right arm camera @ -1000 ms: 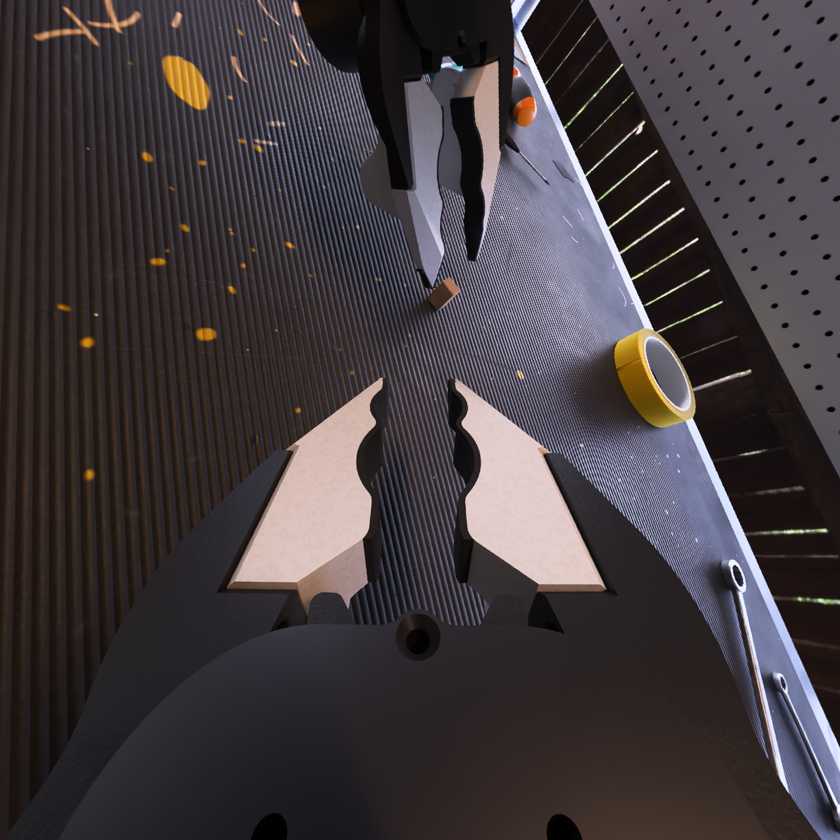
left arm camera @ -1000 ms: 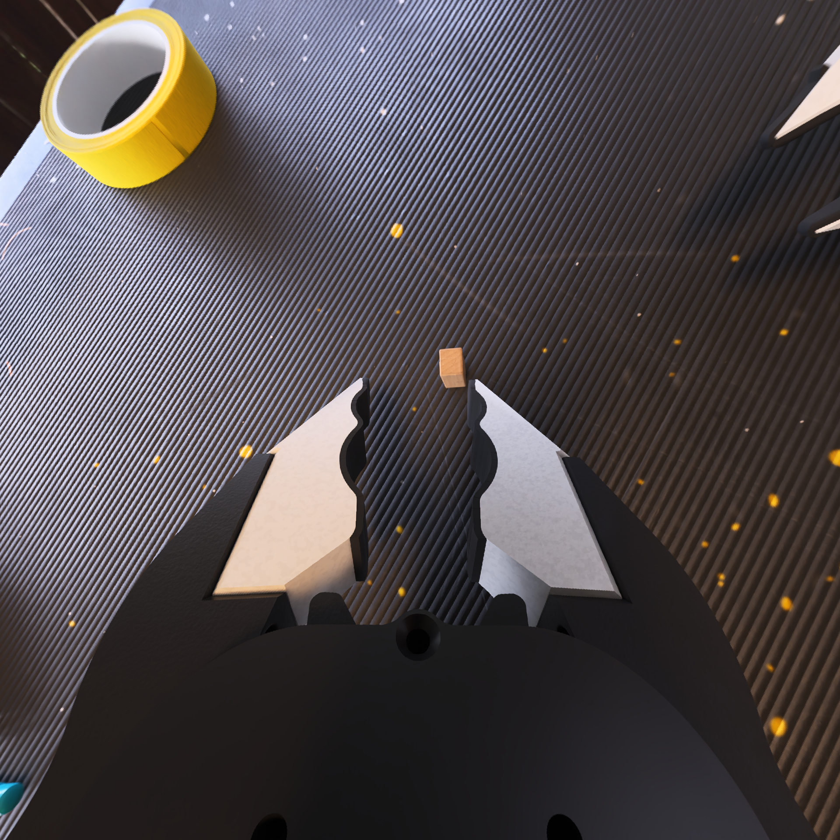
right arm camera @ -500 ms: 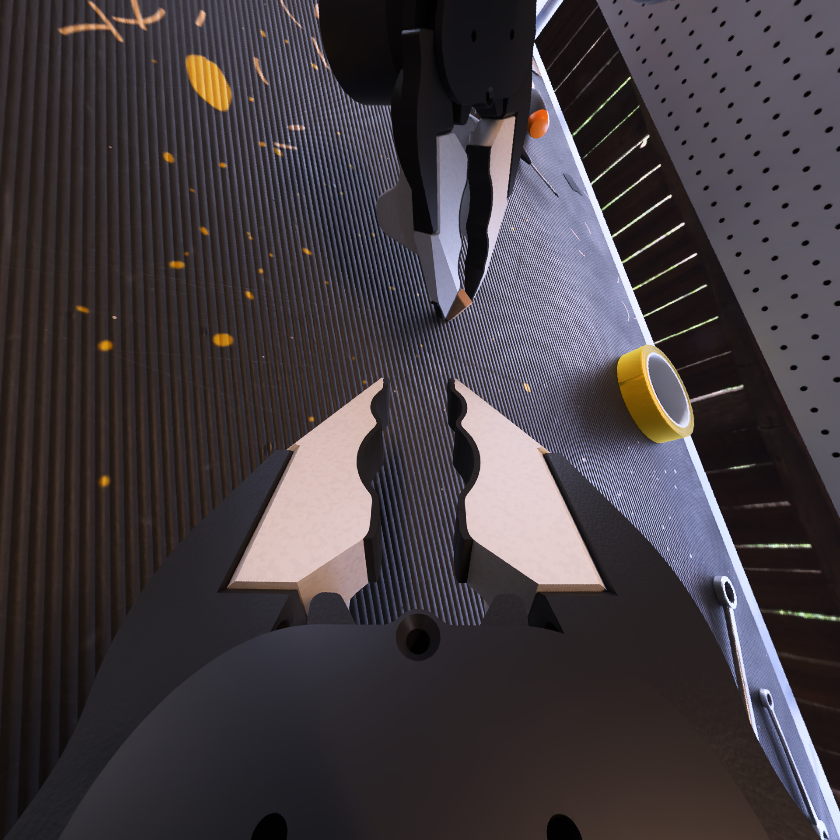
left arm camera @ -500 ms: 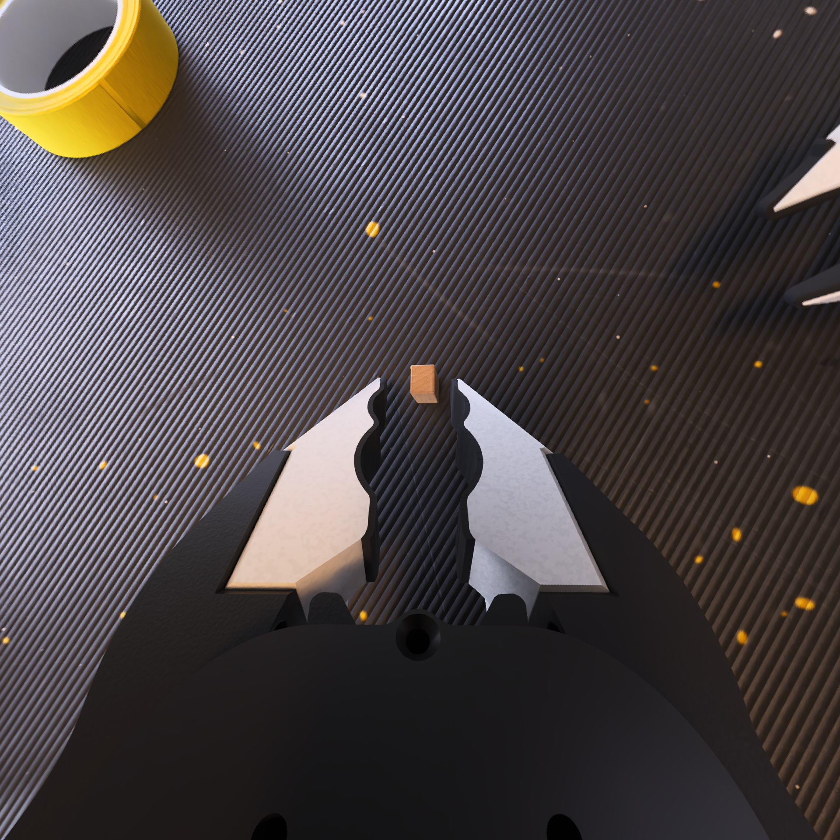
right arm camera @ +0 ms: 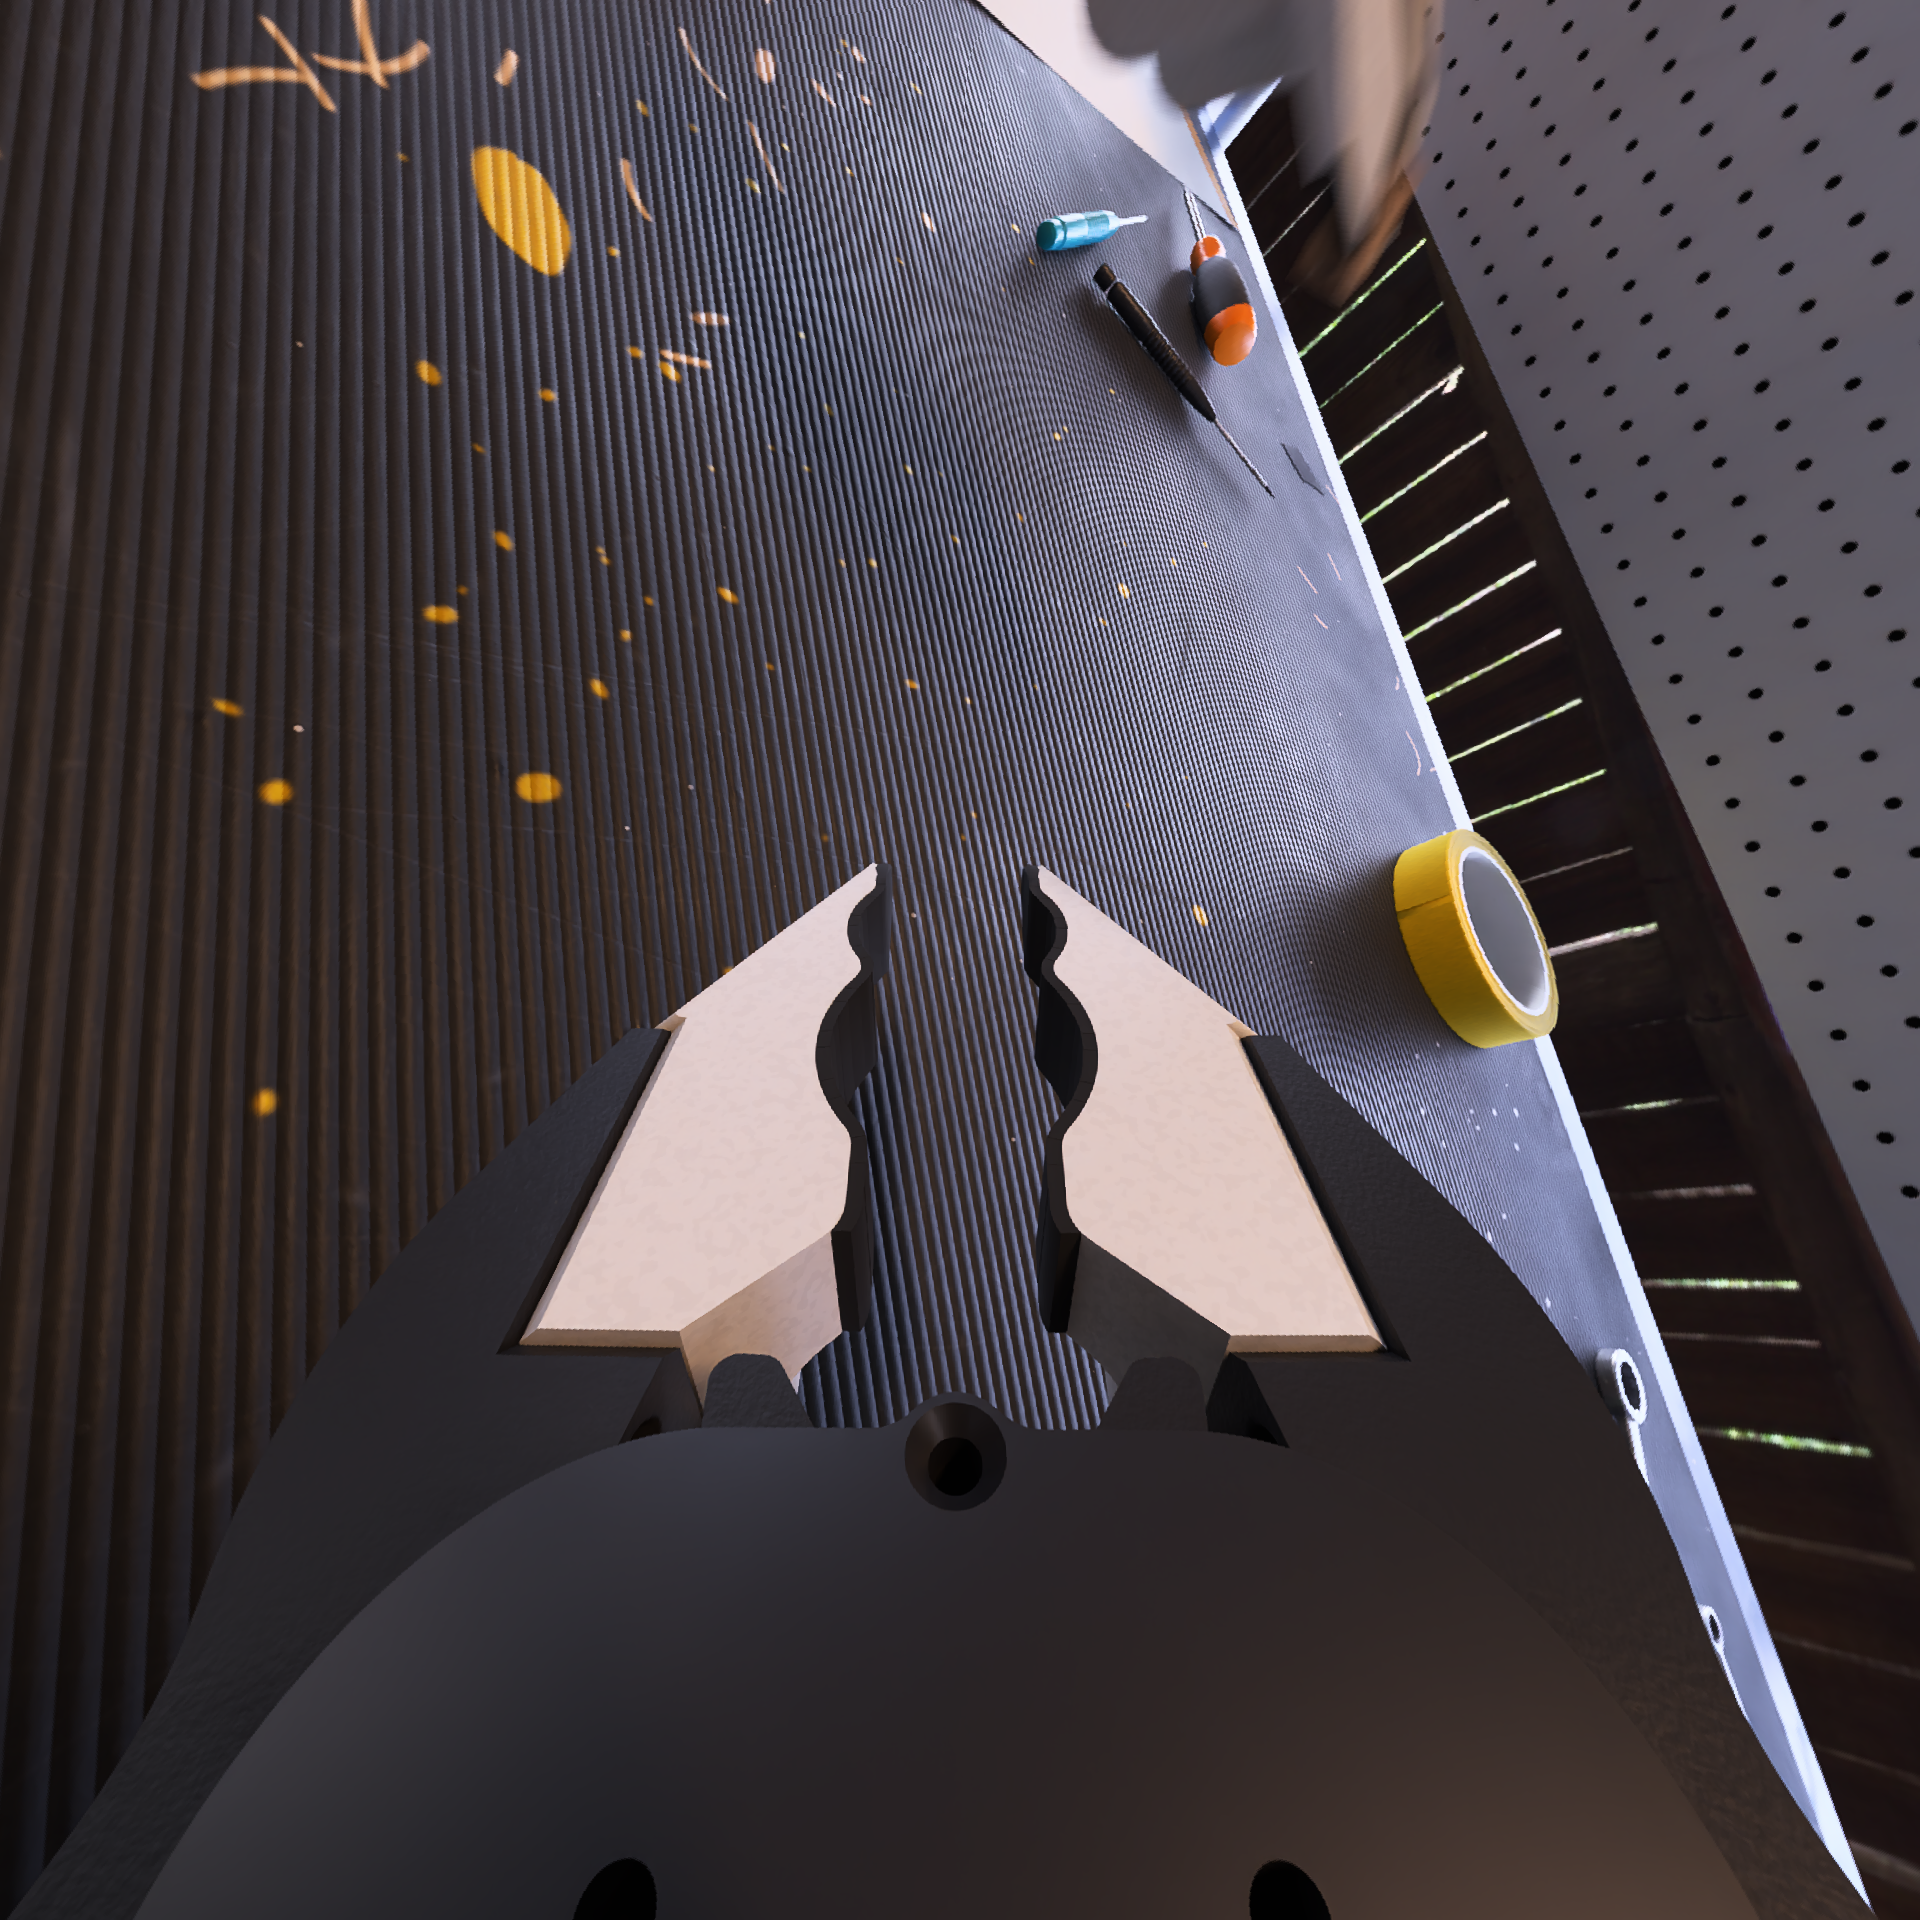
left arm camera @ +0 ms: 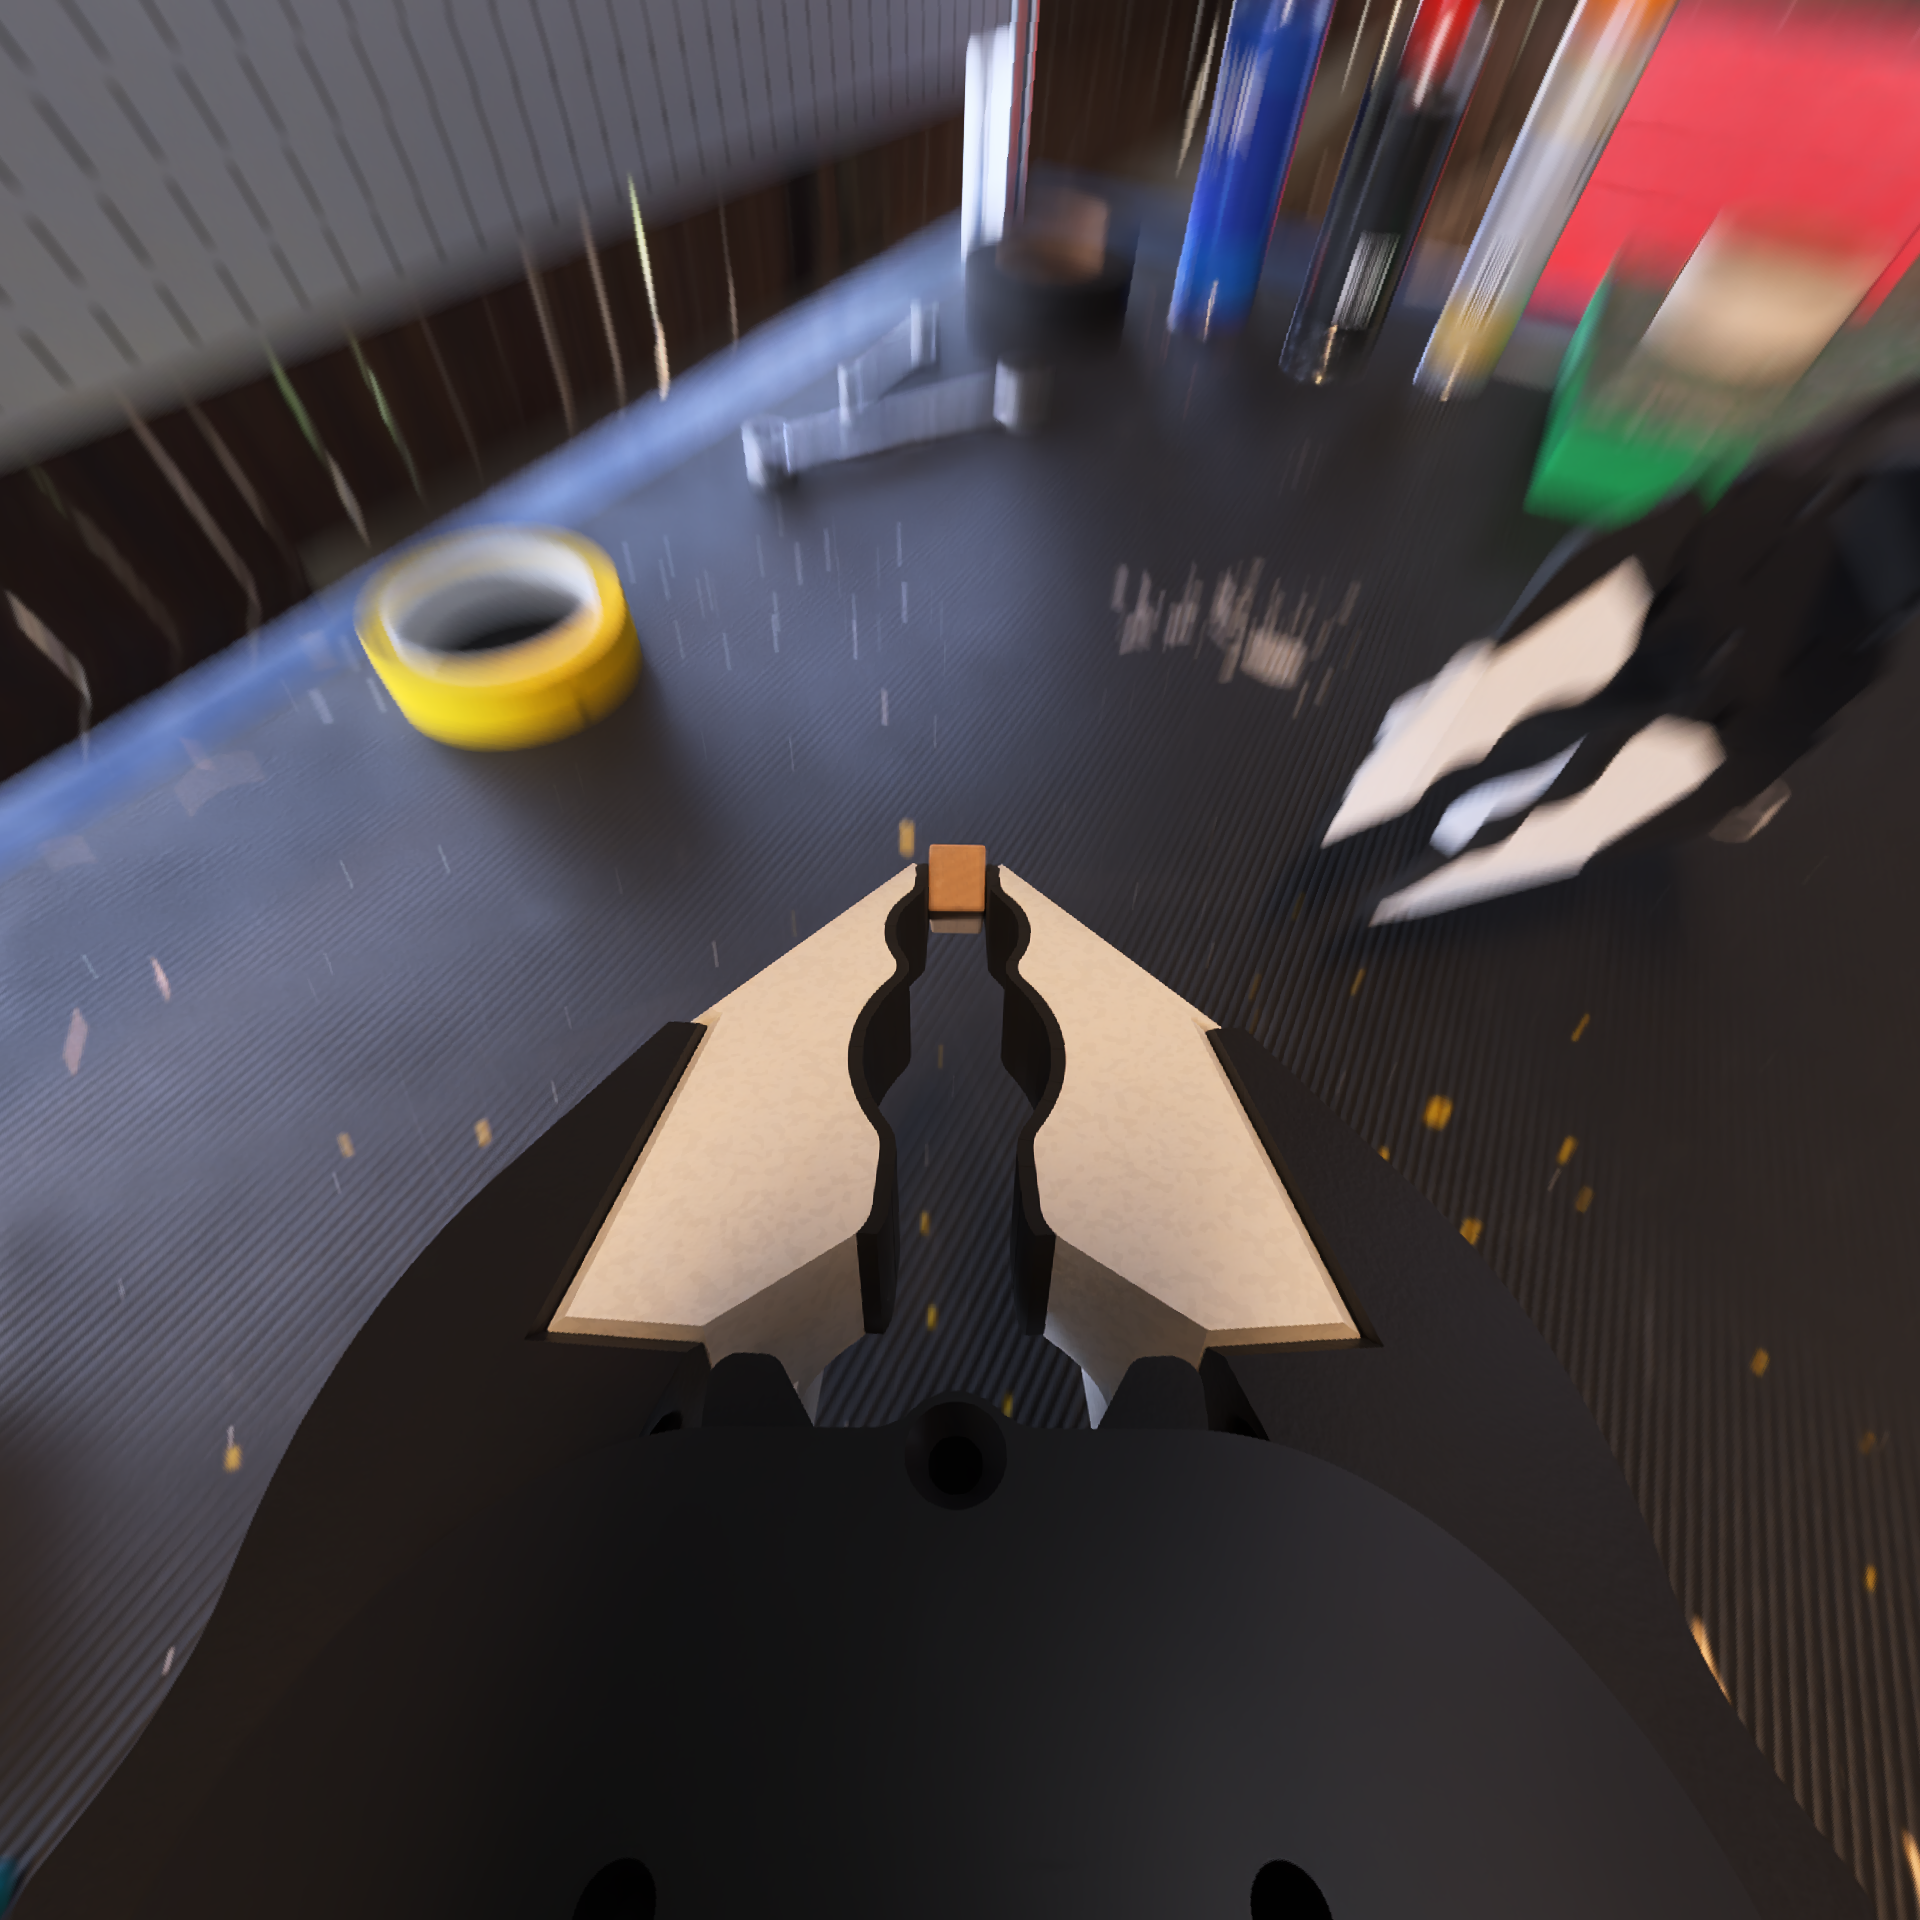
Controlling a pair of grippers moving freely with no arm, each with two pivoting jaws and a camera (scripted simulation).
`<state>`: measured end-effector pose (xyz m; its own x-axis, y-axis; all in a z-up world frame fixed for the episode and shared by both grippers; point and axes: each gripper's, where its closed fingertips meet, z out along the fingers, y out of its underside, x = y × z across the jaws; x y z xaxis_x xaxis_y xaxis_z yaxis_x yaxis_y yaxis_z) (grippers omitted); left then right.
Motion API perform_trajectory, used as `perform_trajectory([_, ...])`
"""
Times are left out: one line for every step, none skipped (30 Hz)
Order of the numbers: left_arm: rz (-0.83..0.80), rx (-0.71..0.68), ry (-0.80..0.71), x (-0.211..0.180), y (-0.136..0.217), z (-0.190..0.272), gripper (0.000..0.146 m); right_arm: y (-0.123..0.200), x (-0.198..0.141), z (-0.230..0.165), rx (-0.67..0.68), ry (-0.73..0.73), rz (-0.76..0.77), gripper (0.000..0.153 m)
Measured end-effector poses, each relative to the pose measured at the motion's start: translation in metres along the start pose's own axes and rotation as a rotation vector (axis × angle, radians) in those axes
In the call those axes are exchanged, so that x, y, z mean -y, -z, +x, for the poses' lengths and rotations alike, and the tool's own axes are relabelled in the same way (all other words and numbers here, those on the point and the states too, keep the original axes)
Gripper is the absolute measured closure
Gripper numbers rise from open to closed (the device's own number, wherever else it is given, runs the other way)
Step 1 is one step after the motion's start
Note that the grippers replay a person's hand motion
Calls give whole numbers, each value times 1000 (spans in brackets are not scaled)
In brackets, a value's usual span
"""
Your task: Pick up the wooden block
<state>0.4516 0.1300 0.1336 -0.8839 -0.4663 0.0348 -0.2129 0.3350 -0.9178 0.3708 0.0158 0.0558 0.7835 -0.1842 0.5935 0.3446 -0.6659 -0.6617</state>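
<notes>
The small wooden block (left arm camera: 956, 878) is pinched between the tips of my left gripper (left arm camera: 957, 891), which is shut on it and holds it up off the dark ribbed mat (left arm camera: 727, 935). The left wrist view is blurred by motion. My right gripper (right arm camera: 957, 883) is open and empty, low over the mat; it also shows blurred at the right of the left wrist view (left arm camera: 1558, 769). A blurred part of the left gripper shows at the top edge of the right wrist view (right arm camera: 1340, 114). The block is not visible in the right wrist view.
A yellow tape roll (left arm camera: 499, 634) (right arm camera: 1475, 935) lies near the mat's back edge. Wrenches (left arm camera: 873, 416), blurred upright tools (left arm camera: 1236, 166) and a green box (left arm camera: 1662, 416) stand beyond. A teal bit (right arm camera: 1086, 229), a black-shafted tool (right arm camera: 1153, 343) and an orange-handled screwdriver (right arm camera: 1221, 301) lie far off. A pegboard wall (right arm camera: 1714, 416) runs behind.
My left gripper closed on the block and lifted it, tilting up fast so the back wall and tools came into view. It has left the middle of the right wrist view. The right gripper stayed.
</notes>
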Motion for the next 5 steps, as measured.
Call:
perform_trajectory([146, -10, 11, 23, 15, 0, 136, 0, 1, -1, -1, 7, 0, 128])
perform_trajectory([274, -15, 22, 42, 28, 0, 136, -1, 1, -2, -1, 15, -3, 128])
perform_trajectory([374, -19, 31, 58, 35, 2, 137, -1, 1, -2, -3, 23, -6, 128])
perform_trajectory([441, -24, 29, 71, 37, 7, 137, -2, 1, -3, -5, 29, -9, 128])
perform_trajectory([472, -27, 15, 80, 36, 11, 137, -2, 0, -3, -5, 32, -11, 128])
